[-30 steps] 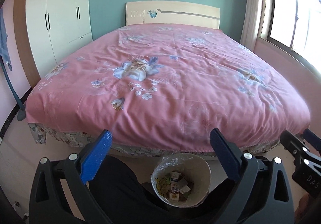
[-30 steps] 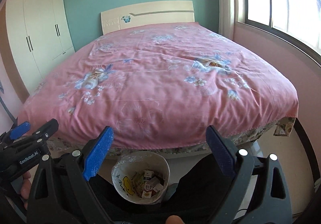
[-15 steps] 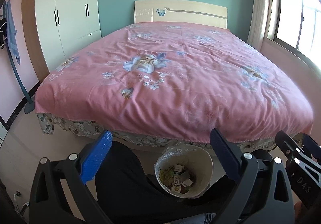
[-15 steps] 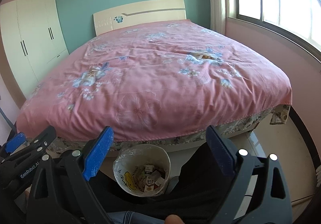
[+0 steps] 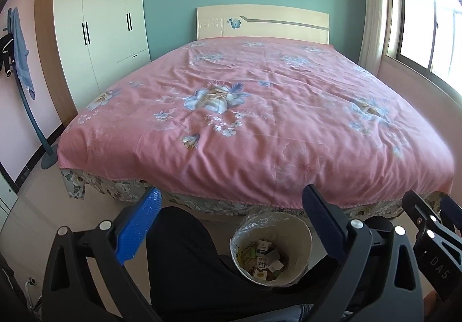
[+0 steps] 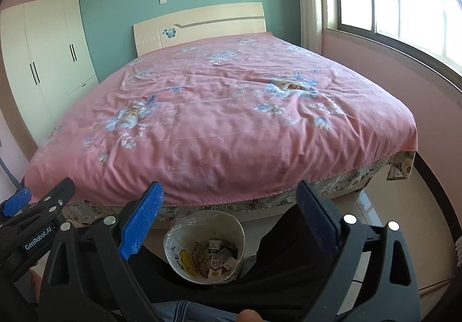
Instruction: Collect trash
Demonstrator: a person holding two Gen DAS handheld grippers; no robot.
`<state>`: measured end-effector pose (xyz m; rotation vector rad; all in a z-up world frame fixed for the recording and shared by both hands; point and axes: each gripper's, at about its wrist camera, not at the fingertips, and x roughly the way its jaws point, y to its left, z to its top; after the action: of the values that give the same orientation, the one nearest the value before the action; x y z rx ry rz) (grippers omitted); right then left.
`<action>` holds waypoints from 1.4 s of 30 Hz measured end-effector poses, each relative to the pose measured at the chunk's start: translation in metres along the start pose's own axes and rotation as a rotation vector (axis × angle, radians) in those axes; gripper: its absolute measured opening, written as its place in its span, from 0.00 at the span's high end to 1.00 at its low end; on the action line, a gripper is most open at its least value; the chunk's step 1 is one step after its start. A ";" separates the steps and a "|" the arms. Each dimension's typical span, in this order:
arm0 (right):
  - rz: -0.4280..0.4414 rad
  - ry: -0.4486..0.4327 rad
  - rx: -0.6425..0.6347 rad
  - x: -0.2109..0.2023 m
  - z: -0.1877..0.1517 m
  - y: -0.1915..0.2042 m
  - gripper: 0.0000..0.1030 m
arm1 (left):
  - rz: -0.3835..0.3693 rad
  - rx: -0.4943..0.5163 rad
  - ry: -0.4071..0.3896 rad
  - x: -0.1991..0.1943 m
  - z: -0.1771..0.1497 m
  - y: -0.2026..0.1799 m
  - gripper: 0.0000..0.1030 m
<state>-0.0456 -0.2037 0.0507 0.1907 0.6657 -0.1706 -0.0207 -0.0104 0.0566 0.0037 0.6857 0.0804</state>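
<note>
Jaws on both the left gripper [image 5: 231, 221] and the right gripper [image 6: 228, 213] are wide apart and hold nothing. Down on the floor, at the foot of the pink bed [image 5: 260, 108], sits the trash bin [image 5: 300, 224], with little boxes and wrappers [image 6: 219, 260] inside. It stands between the person's legs [image 5: 179, 252], so I think a knee could bump it and tip the trash out.

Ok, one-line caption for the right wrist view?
Open right gripper above a lined trash bin of small cartons, pink floral bed ahead.
</note>
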 end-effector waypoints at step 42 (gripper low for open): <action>0.012 0.032 0.006 0.006 -0.005 0.003 0.11 | -0.019 0.019 0.015 0.003 0.001 -0.002 0.04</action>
<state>-0.0432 -0.2001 0.0437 0.2031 0.6954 -0.1587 -0.0177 -0.0123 0.0552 0.0143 0.7009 0.0556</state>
